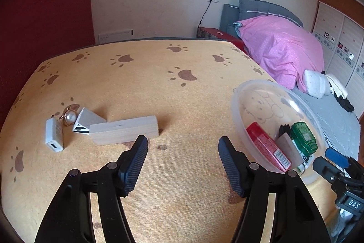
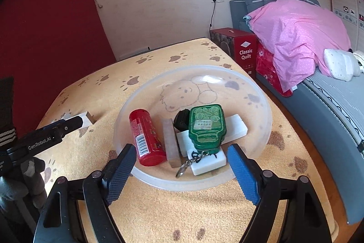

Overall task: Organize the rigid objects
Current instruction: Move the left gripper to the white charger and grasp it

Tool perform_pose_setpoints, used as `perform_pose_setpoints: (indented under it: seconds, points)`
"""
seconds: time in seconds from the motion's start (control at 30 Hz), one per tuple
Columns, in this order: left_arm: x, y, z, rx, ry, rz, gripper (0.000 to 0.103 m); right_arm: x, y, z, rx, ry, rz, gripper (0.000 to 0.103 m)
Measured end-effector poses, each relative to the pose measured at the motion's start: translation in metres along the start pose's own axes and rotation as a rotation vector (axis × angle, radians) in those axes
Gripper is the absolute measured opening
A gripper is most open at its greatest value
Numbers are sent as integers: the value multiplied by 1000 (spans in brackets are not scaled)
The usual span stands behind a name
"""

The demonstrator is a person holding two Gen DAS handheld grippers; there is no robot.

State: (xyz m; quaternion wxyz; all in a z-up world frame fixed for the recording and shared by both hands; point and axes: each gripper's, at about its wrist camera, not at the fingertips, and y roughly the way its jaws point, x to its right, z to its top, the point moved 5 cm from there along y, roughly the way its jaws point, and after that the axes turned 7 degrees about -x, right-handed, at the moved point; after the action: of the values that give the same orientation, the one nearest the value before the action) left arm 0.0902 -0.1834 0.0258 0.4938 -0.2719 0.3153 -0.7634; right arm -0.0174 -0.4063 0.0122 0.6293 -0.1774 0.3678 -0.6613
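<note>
On the yellow paw-print cloth, a wooden block (image 1: pixel 124 132) lies just beyond my open, empty left gripper (image 1: pixel 182 147). Left of it lie a small black-and-white striped box (image 1: pixel 87 121), a pearl ring (image 1: pixel 69 116) and a white charger (image 1: pixel 54 134). A clear plastic bowl (image 2: pixel 159 88) holds a red tube (image 2: pixel 147 137), a thin wooden bar (image 2: pixel 171 144), a green tin (image 2: pixel 207 126), a black object (image 2: pixel 182 120) and white blocks (image 2: pixel 236 126). My right gripper (image 2: pixel 182 159) is open and empty at the bowl's near rim. The bowl also shows in the left wrist view (image 1: pixel 261 97).
The table's right edge drops to a wooden floor (image 2: pixel 293 106). A bed with a pink quilt (image 2: pixel 298 38) stands to the right, with red boxes (image 2: pixel 238 47) beside it. A red curtain (image 2: pixel 45 38) hangs on the left. The left gripper's body (image 2: pixel 45 136) reaches in at the left.
</note>
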Motion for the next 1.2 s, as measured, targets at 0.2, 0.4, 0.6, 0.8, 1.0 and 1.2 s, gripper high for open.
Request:
perform_pose_setpoints:
  seconds: [0.2, 0.4, 0.6, 0.8, 1.0, 1.2]
  points:
    - [-30, -1, -3, -3, -53, 24, 66, -22, 4, 3, -6, -29, 22, 86]
    - [-55, -3, -5, 3, -94, 45, 66, -41, 8, 5, -16, -54, 40, 87]
    - [-82, -2, -7, 1, -145, 64, 66, -58, 9, 3, -28, -83, 56, 87]
    - [-116, -5, -10, 10, -204, 93, 66, -76, 13, 0, -43, -110, 69, 87]
    - [-153, -8, -13, 18, -268, 134, 66, -97, 17, -3, -56, -144, 85, 88]
    - [-181, -5, -14, 13, -308, 165, 66, -117, 23, -7, -71, -176, 102, 88]
